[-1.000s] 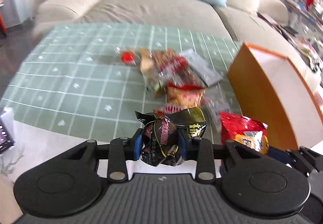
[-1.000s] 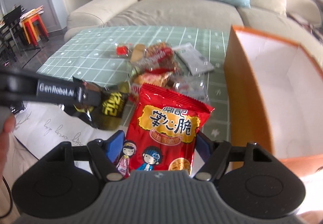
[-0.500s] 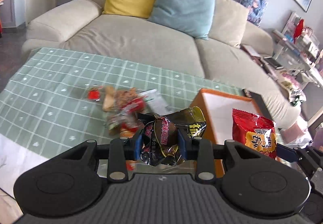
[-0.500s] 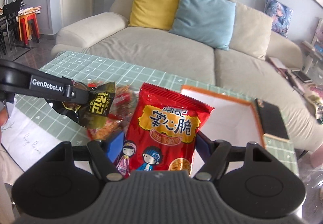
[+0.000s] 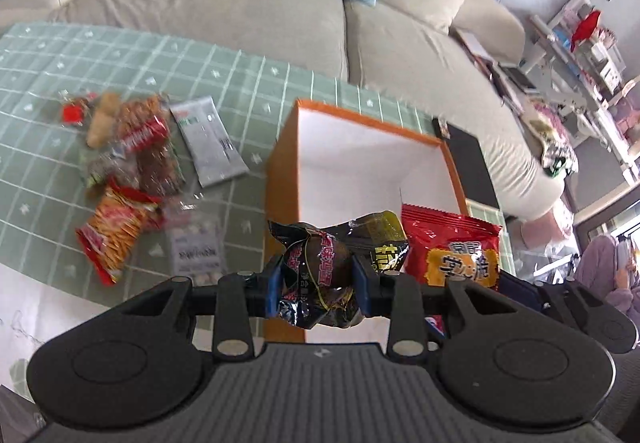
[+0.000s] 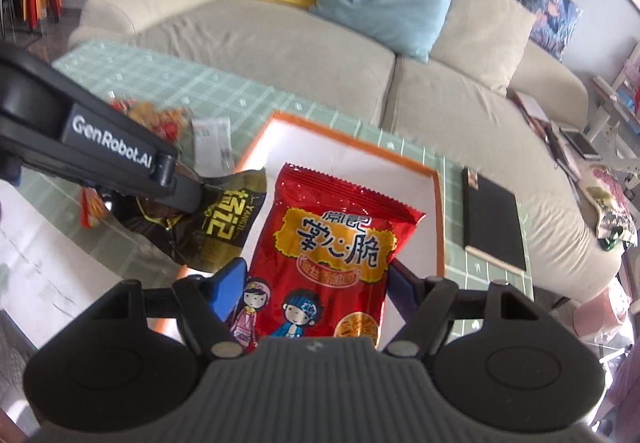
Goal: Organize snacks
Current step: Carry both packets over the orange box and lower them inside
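1. The left tool [image 5: 316, 289] clamps a crumpled black snack packet [image 5: 320, 279] with yellow lettering, above the orange box [image 5: 280, 163].
2. The right tool [image 6: 316, 291] grips a glossy red snack bag [image 6: 328, 255] with cartoon figures, over the box's white interior.

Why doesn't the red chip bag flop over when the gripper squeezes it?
The red chip bag looks puffed with air, so it probably stays fairly stiff and stands upright in the right gripper. It is likely light for its size. Its shiny film may be slippery, and a hard squeeze could crush what's inside.
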Action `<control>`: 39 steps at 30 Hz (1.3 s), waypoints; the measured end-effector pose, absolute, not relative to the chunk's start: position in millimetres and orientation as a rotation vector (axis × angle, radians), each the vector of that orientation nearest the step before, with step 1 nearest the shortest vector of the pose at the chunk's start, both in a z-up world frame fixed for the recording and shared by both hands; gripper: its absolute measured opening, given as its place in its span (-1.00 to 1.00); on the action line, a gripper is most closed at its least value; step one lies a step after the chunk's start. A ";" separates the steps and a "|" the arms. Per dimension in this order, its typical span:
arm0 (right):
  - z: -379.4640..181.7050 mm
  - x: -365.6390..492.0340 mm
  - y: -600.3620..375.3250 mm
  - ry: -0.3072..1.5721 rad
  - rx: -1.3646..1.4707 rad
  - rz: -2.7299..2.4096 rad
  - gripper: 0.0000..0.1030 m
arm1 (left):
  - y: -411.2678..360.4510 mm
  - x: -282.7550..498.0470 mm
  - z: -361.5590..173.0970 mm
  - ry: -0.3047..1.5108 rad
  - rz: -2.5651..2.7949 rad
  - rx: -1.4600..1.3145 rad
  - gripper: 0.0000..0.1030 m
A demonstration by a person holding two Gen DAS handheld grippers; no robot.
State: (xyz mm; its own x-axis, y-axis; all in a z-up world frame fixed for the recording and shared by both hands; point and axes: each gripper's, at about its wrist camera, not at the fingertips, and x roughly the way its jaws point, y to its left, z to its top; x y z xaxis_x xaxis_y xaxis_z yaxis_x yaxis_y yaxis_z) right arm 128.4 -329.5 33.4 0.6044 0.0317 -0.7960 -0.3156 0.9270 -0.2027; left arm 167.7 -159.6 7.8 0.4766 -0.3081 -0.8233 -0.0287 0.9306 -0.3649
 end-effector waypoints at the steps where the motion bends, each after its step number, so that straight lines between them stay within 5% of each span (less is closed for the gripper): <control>1: 24.7 131.6 -333.7 0.931 -0.342 0.205 0.40 | -165.6 170.5 3.6 1.087 -0.182 -0.348 -0.23; 24: -63.9 193.9 -369.7 1.280 -0.260 0.338 0.40 | -204.4 219.3 -40.7 1.424 -0.159 -0.307 -0.24; 39: -75.4 209.5 -354.2 1.337 -0.280 0.314 0.40 | -189.8 214.7 -36.6 1.451 -0.215 -0.401 0.12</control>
